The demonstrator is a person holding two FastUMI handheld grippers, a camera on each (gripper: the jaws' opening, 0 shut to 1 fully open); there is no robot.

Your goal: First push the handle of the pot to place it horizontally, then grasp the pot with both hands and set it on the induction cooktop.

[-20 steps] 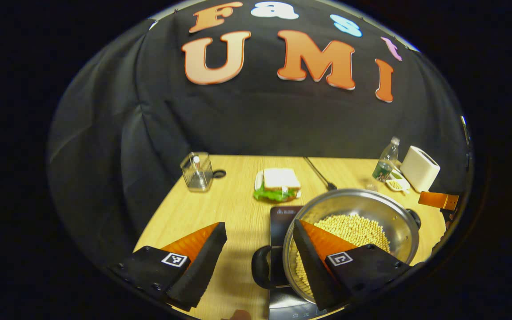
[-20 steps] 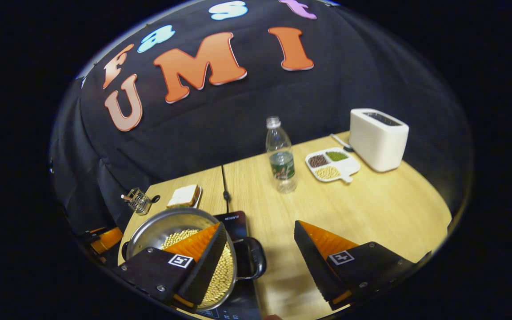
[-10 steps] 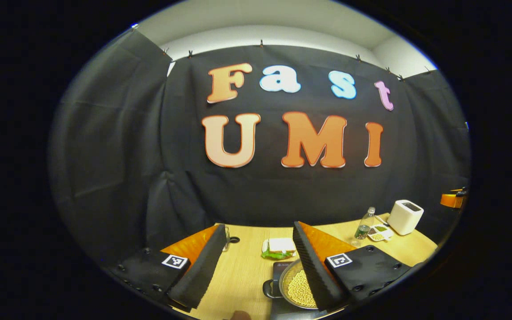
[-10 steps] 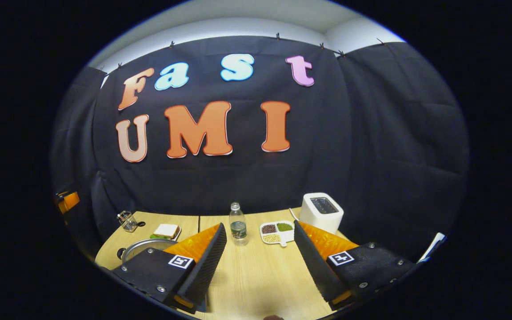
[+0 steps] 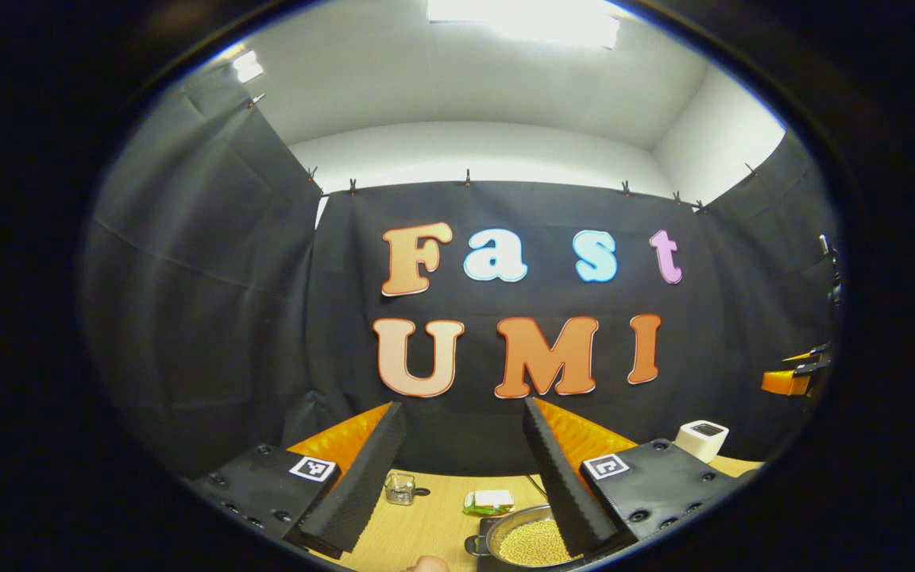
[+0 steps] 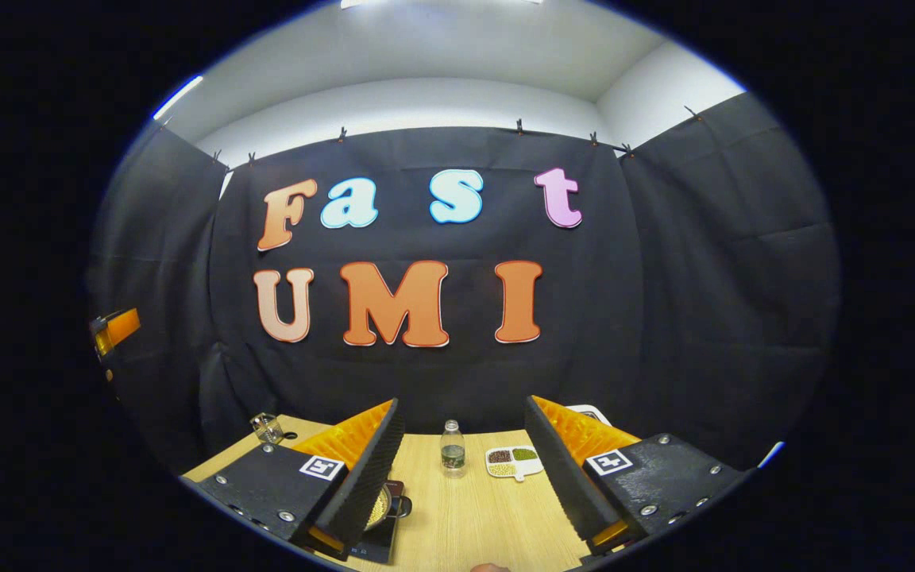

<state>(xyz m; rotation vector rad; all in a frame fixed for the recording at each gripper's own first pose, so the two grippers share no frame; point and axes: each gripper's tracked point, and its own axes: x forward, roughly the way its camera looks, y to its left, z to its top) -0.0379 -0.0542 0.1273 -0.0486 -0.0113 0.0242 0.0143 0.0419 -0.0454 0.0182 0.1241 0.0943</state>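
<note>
From my remote seat I read the pot (image 5: 527, 540) at six o'clock of the left gripper view as polished metal, its rim shiny, heaped with matt pale beans. The counter (image 6: 469, 508) looks like smooth light wood grain, likely laminate. At one o'clock from the pot, the toaster (image 5: 701, 439) has a matt white plastic shell. The bottle (image 6: 452, 450) is clear plastic, the cup (image 5: 400, 488) clear too. The cooktop (image 6: 374, 540) seems glossy dark glass, though it is small here.

Pot (image 5: 531, 540) on cooktop (image 6: 370, 543); sandwich (image 5: 488, 500) behind pot; bottle (image 6: 451, 449) left of tray (image 6: 512, 462).
</note>
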